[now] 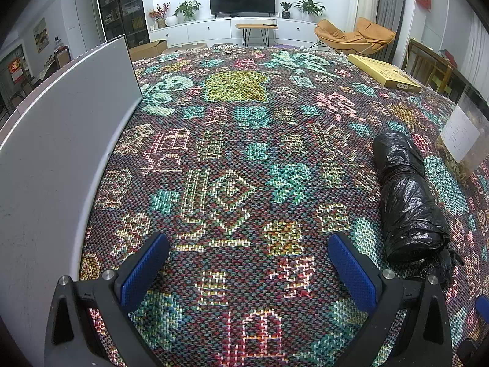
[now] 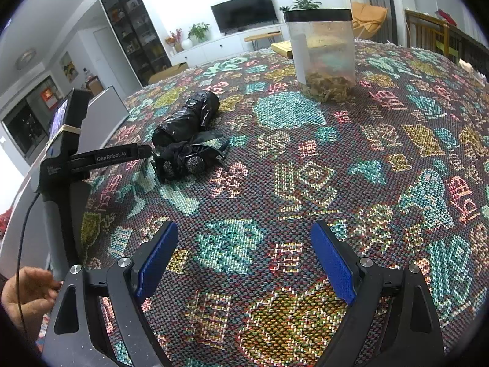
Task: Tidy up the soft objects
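Jaws of left gripper (image 1: 249, 270) and right gripper (image 2: 244, 260) spread empty over bare patterned cloth (image 1: 232, 159); black bag roll (image 1: 409, 195) lies right, grey panel (image 1: 61, 140) walls left edge.

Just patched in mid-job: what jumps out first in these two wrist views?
The busy multicoloured woven cloth fills both views. On it lies a rolled black plastic bag, right of the open left gripper, with a clear black-lidded jar beyond it. The right gripper is open over bare cloth.

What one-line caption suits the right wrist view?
Open right gripper hovering over a patterned woven cloth, with a rolled black plastic bag and lidded clear jar beyond.
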The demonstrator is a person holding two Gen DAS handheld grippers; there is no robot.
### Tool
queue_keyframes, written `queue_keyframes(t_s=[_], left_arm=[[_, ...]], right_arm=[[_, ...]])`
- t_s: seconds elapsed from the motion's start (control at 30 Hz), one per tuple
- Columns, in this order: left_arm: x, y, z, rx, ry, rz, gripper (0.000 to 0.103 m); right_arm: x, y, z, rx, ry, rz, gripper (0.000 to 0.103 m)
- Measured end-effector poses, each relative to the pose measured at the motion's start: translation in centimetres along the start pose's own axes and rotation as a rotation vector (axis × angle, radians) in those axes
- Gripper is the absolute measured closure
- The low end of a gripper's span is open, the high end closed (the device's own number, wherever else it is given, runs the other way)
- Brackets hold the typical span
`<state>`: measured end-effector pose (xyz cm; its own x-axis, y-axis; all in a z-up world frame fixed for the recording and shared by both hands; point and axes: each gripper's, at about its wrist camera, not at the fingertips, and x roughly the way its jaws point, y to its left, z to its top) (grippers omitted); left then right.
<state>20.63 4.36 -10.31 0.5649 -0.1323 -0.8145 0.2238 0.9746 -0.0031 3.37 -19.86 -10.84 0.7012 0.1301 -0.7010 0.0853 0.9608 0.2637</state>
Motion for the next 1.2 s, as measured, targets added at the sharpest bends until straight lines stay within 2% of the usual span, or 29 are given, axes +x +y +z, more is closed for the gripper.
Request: queue_keyframes(t_s=[0.17, 0.23, 0.33, 0.43, 0.5, 0.53, 0.67, 0.7, 0.8, 0.87, 0.93, 1.0, 1.07, 1.13, 1.17, 1.2], left_arm=[[0.1, 0.0, 0.0, 0.0, 0.0, 0.0, 0.0], [0.1, 0.0, 0.0, 0.0, 0.0, 0.0, 0.0], [0.1, 0.0, 0.0, 0.0, 0.0, 0.0, 0.0], [0.2, 0.0, 0.0, 0.0, 0.0, 0.0, 0.0], [0.1, 0.0, 0.0, 0.0, 0.0, -0.001, 0.0], [0.0, 0.1, 0.0, 0.0, 0.0, -0.001, 0.0], [0.3, 0.2, 0.1, 0.036, 0.035, -0.032, 0.0], [0.3, 0.2, -0.1, 0.036, 0.04, -0.034, 0.0], [-0.1, -0.1, -0.4, 0.028, 0.078, -0.019, 0.0], [-0.2, -0.3, 0.2, 0.027, 0.147, -0.034, 0.001], [-1.4, -1.0, 1.1, 0.014, 0.119, -0.129, 0.007], [-2.9, -2.3, 2.1, 0.027, 0.068, -0.199, 0.007], [-3.7, -4.6, 3.4, 0.078, 0.047, -0.238, 0.007], [-3.2, -6.8, 4.5, 0.125, 0.044, -0.201, 0.007], [-1.8, -7.9, 5.2, 0.136, 0.073, -0.149, 0.007], [-0.6, -8.4, 5.5, 0.127, 0.104, -0.13, 0.009]], right_arm=[[1.1, 1.9, 0.6, -0.099, 0.055, -0.089, 0.013], [1.7, 2.9, 1.7, -0.124, 0.047, -0.039, 0.013], [3.0, 5.1, 4.0, -0.197, 0.019, -0.017, 0.013], [5.7, 6.9, 5.9, -0.285, 0.06, 0.021, 0.016], [6.9, 7.3, 6.4, -0.332, 0.082, 0.01, 0.017], [7.2, 7.0, 6.6, -0.343, 0.079, -0.035, 0.018], [5.1, 2.2, 7.3, -0.198, 0.057, -0.239, 0.019], [4.4, 1.1, 7.4, -0.178, 0.05, -0.266, 0.019], [1.6, -2.5, 7.0, -0.08, 0.036, -0.24, 0.017], [0.5, -4.3, 7.0, -0.003, 0.049, -0.173, 0.017], [0.2, -5.2, 6.9, 0.058, 0.073, -0.096, 0.017], [0.4, -5.3, 7.1, 0.099, 0.097, -0.049, 0.017], [1.3, -4.4, 7.7, 0.137, 0.106, 0.002, 0.017], [2.8, -3.5, 8.6, 0.186, 0.119, 0.0, 0.018], [3.6, -3.5, 8.8, 0.21, 0.137, -0.025, 0.02], [4.7, -3.7, 8.9, 0.244, 0.177, -0.044, 0.021]])
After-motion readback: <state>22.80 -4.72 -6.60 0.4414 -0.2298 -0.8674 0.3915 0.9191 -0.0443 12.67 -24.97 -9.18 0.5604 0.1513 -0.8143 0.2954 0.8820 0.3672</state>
